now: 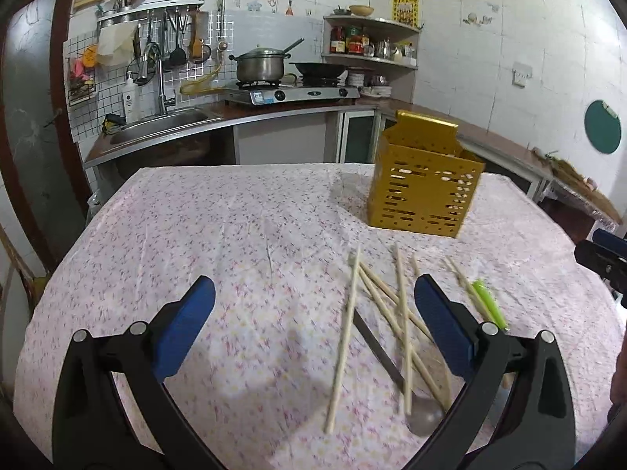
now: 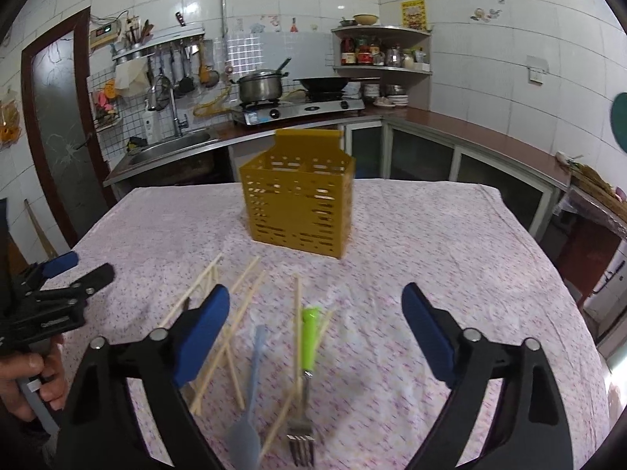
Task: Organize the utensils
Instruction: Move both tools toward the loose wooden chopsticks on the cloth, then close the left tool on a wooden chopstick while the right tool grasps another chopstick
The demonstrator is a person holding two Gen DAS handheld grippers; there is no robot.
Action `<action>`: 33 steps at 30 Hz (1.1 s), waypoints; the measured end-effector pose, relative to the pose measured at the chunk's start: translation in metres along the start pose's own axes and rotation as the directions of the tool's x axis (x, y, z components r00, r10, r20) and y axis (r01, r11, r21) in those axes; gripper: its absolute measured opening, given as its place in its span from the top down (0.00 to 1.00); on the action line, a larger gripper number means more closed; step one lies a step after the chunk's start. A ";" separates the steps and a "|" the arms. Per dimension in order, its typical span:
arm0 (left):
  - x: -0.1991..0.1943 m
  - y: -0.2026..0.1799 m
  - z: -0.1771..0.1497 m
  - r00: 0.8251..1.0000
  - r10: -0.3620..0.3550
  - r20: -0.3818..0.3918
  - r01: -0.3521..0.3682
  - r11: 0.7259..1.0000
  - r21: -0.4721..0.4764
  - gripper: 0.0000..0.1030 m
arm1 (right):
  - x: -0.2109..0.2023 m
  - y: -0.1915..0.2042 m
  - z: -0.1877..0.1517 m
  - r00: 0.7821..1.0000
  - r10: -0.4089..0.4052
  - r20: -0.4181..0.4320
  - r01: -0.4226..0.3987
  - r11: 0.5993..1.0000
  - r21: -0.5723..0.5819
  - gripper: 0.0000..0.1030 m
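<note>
A yellow perforated utensil holder (image 1: 425, 192) stands upright on the table's far side; it also shows in the right wrist view (image 2: 299, 205). Several wooden chopsticks (image 1: 392, 313) lie scattered in front of it, with a grey spoon (image 1: 425, 415) and a green-handled fork (image 1: 488, 301). In the right wrist view the chopsticks (image 2: 235, 321), a grey spoon (image 2: 252, 391) and the fork (image 2: 307, 356) lie between and under the fingers. My left gripper (image 1: 313, 301) is open and empty above the cloth, left of the pile. My right gripper (image 2: 315, 309) is open and empty above the fork.
The table carries a pink floral cloth (image 1: 235, 235). Behind it runs a kitchen counter with a sink (image 1: 164, 125), a stove with a pot (image 1: 260, 64) and a wok, and a corner shelf (image 1: 372, 39). The left gripper shows at the left edge of the right wrist view (image 2: 58, 293).
</note>
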State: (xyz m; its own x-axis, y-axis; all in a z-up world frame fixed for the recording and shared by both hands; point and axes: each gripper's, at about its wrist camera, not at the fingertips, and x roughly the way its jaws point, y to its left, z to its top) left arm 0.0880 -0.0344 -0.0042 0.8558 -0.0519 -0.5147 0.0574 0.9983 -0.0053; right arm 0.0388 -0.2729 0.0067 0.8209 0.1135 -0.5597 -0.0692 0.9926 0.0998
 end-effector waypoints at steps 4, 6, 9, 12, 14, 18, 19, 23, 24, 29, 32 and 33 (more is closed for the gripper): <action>0.037 0.001 0.003 0.995 0.012 -0.095 -0.009 0.999 0.032 0.05 | 0.030 0.014 0.007 0.999 0.009 -0.046 -0.009 1.000 0.000 0.29; 0.053 0.001 0.005 0.992 0.008 -0.126 -0.004 0.999 0.033 0.05 | 0.049 0.023 0.009 0.997 0.006 -0.078 -0.006 1.000 -0.005 0.34; 0.075 0.000 0.005 0.983 -0.026 -0.182 0.030 0.999 0.019 0.05 | 0.077 0.035 0.010 0.993 -0.007 -0.121 0.005 1.000 -0.014 0.42; 0.092 -0.004 0.009 0.976 -0.066 -0.209 0.070 0.997 0.013 0.09 | 0.103 0.042 0.010 0.986 -0.014 -0.168 0.013 1.000 -0.011 0.50; 0.101 -0.007 0.013 0.975 -0.079 -0.210 0.084 0.996 0.016 0.11 | 0.116 0.044 0.008 0.982 -0.017 -0.191 0.016 1.000 -0.005 0.54; 0.104 0.001 0.015 0.975 -0.080 -0.209 0.085 0.996 0.013 0.12 | 0.142 0.049 0.005 0.970 -0.002 -0.245 0.001 1.000 -0.007 0.61; 0.105 0.004 0.016 0.976 -0.073 -0.207 0.078 0.997 0.014 0.12 | 0.149 0.052 0.004 0.965 0.000 -0.261 -0.003 1.000 -0.011 0.61; 0.115 0.012 0.017 0.973 -0.070 -0.221 0.073 0.997 0.007 0.12 | 0.174 0.057 -0.001 0.951 0.003 -0.309 -0.003 1.000 0.001 0.64; 0.117 0.012 0.018 0.972 -0.069 -0.223 0.073 0.997 0.008 0.12 | 0.179 0.058 -0.002 0.949 0.008 -0.316 -0.006 1.000 0.006 0.65; 0.133 0.003 0.020 0.966 -0.094 -0.239 0.100 0.995 0.016 0.12 | 0.201 0.063 -0.004 0.939 0.012 -0.344 -0.003 1.000 0.028 0.71; 0.145 -0.005 0.022 0.956 -0.128 -0.264 0.136 0.991 0.011 0.12 | 0.213 0.069 -0.007 0.928 0.022 -0.372 -0.014 1.000 0.023 0.75; 0.148 -0.007 0.022 0.952 -0.139 -0.272 0.147 0.989 0.007 0.12 | 0.217 0.070 -0.009 0.922 0.029 -0.387 -0.020 0.999 0.027 0.78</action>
State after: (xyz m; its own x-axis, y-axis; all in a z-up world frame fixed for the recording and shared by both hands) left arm 0.2258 -0.0492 -0.0617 0.6672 -0.1818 -0.7224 0.1863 0.9797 -0.0745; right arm 0.2071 -0.1787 -0.1158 0.5353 0.1499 -0.8312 -0.0703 0.9886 0.1330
